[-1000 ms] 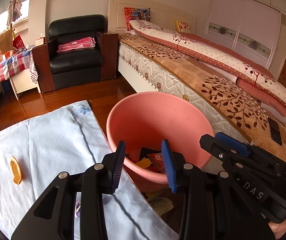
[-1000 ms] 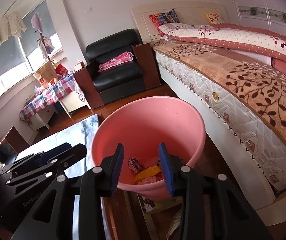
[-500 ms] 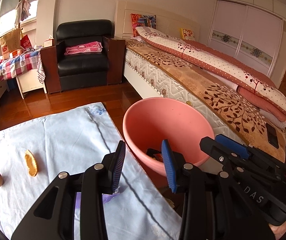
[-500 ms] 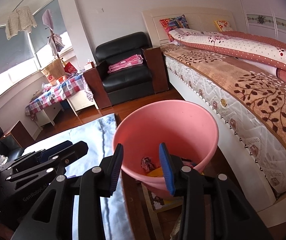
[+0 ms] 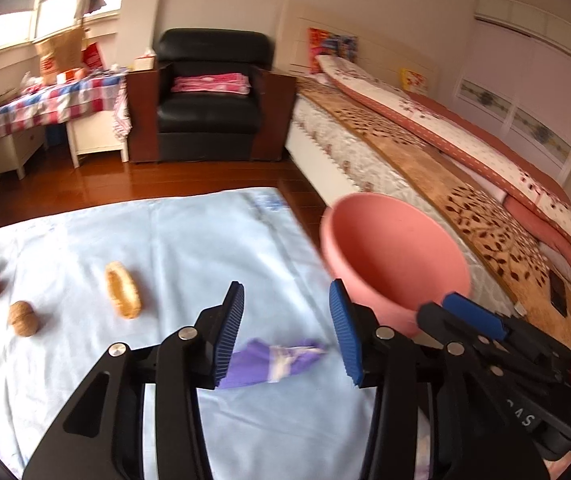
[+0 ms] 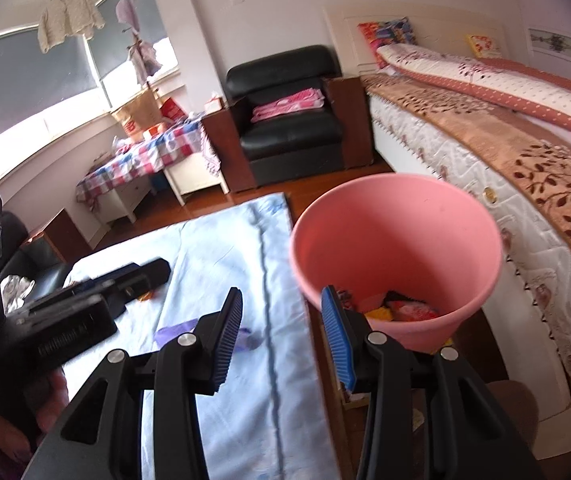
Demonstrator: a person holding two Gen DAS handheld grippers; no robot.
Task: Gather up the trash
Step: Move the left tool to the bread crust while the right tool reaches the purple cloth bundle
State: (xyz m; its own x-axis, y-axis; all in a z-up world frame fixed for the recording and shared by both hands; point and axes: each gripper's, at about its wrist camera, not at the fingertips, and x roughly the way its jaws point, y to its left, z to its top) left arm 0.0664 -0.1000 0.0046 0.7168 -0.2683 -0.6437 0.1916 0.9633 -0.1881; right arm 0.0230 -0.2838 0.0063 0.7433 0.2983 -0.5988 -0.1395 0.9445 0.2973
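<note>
Pink plastic bucket (image 6: 395, 240) off the right edge of the table, smooth round tapered wall, rim just beside the cloth edge. Inside, seen from the right wrist: heap of wrappers (image 6: 401, 310), red, yellow, dark; individual items hard to tell. From the left wrist only the bucket's inner wall shows, contents hidden.

Light blue tablecloth (image 5: 189, 248), creased, lengthwise fold line. On it: purple wrapper (image 5: 273, 364), crumpled, shiny, lying between and just beyond the left gripper (image 5: 287, 334) fingers, not touched. Orange peel (image 5: 122, 295), curved strip, pith side up, left of centre. Two walnuts (image 5: 23, 318), wrinkled shells, near the left edge, apart from each other.

Left gripper: ribbed blue pads spread wide, nothing held. Right gripper (image 6: 281, 340): fingers likewise spread, empty, hovering over the table's right edge with the right pad in front of the bucket wall.

Motion blur on the left wrist view; bucket rim smeared. Small orange scrap by the left gripper in the right wrist view, mostly hidden, unidentifiable.
</note>
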